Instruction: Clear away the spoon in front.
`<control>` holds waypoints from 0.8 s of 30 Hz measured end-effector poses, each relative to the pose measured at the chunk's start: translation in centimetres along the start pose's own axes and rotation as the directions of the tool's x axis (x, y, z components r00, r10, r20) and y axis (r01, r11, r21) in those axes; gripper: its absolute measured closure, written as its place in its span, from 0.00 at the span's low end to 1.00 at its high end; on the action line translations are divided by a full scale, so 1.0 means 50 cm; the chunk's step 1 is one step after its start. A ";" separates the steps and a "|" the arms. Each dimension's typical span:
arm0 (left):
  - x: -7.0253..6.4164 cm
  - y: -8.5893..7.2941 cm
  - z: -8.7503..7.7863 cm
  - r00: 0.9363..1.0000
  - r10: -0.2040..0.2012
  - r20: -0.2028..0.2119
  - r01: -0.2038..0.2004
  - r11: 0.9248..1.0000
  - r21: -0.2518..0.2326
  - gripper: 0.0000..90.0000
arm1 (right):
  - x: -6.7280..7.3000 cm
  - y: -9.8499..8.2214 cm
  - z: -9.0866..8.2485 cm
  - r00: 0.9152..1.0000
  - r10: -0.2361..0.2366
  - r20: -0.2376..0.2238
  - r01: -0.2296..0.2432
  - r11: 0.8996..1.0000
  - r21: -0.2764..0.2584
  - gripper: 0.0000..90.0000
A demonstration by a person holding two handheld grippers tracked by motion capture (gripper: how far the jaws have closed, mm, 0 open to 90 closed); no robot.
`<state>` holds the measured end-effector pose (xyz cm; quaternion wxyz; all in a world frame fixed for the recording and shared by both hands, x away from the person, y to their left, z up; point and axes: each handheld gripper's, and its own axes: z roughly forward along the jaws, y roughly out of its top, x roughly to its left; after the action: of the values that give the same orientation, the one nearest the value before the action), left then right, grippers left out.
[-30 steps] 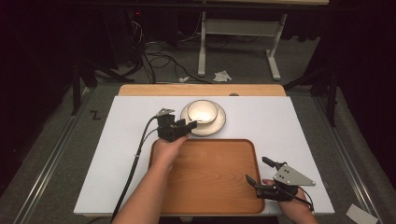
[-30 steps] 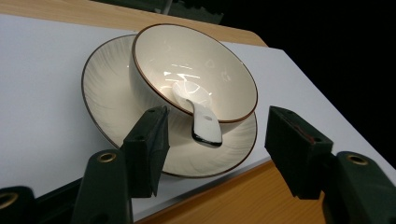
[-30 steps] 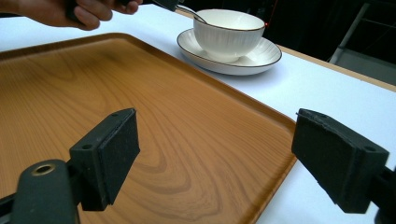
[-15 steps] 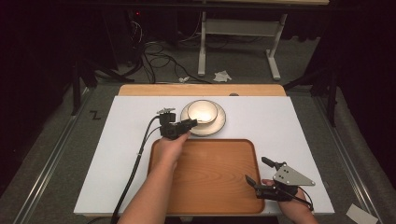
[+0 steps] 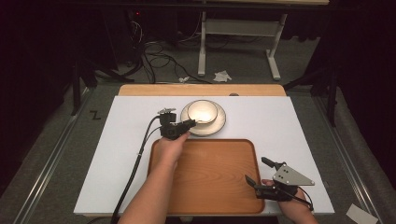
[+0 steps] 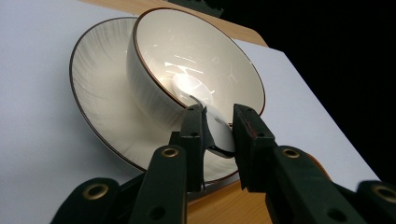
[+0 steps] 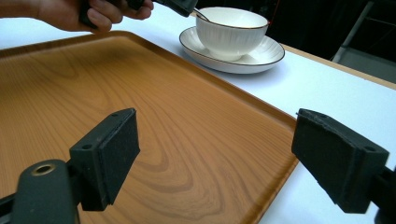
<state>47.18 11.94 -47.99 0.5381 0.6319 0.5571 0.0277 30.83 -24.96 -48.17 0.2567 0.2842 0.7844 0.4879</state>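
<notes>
Left gripper view puts my left hand-held gripper (image 6: 218, 128) at the near rim of the ribbed white ceramic bowl (image 6: 187, 70), which sits on a matching white saucer with a thin brown rim (image 6: 95, 88). Its jaws have just been closing, and a white ceramic spoon handle (image 6: 219, 133) that leans out of the bowl sits between them, the left pad against it; I cannot tell whether the right pad touches. From the high view, the saucer stands on the white worktop (image 5: 121, 154) just beyond the rectangular brown wooden tray (image 5: 210, 177). My right hand-held gripper (image 7: 215, 154) hovers wide apart and empty over the tray's near right corner.
</notes>
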 end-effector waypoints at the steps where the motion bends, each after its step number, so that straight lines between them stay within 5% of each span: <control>1: -0.001 0.000 0.001 1.000 -0.001 0.001 0.001 1.000 -0.008 0.83 | -0.001 0.000 0.000 1.000 -0.005 0.001 0.005 1.000 -0.003 0.18; 24: -0.006 0.000 0.000 0.999 0.034 -0.029 -0.034 0.999 0.017 0.89 | -0.001 -0.001 0.002 1.000 -0.002 -0.004 0.002 1.000 0.000 0.18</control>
<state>47.09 11.74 -47.83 0.5242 0.6453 0.5542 0.0414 30.91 -24.94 -48.25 0.2555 0.2825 0.7852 0.4882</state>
